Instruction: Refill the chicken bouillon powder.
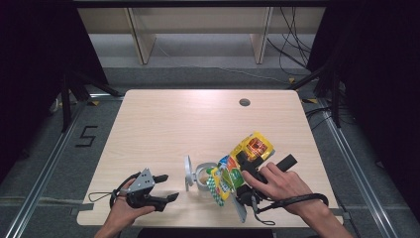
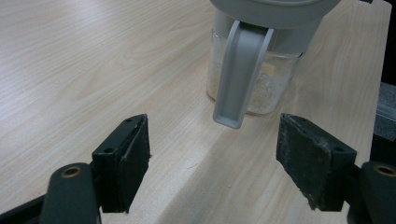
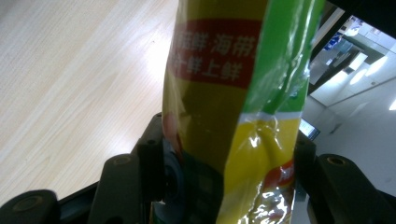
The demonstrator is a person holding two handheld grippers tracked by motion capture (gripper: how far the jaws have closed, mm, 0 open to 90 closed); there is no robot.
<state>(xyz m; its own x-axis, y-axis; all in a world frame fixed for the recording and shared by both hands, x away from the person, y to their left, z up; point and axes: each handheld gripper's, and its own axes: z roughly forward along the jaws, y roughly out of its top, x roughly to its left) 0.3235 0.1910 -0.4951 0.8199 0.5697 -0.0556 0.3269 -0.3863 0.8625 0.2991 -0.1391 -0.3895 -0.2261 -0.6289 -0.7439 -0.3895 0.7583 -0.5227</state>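
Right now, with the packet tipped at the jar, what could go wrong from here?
1. The right tool holds the yellow-green packet tilted toward the open jar; the contents could miss the mouth and spill onto the table.
2. The left tool is open and short of the jar, so nothing steadies it; a nudge from the packet might tip it.
3. The jar's raised lid could get knocked.

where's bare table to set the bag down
The whole far half of the table is bare up to the cable hole, as is the left side beyond the left gripper. The near middle is crowded: the lidded jar, the yellow-green snack bag and the right gripper.
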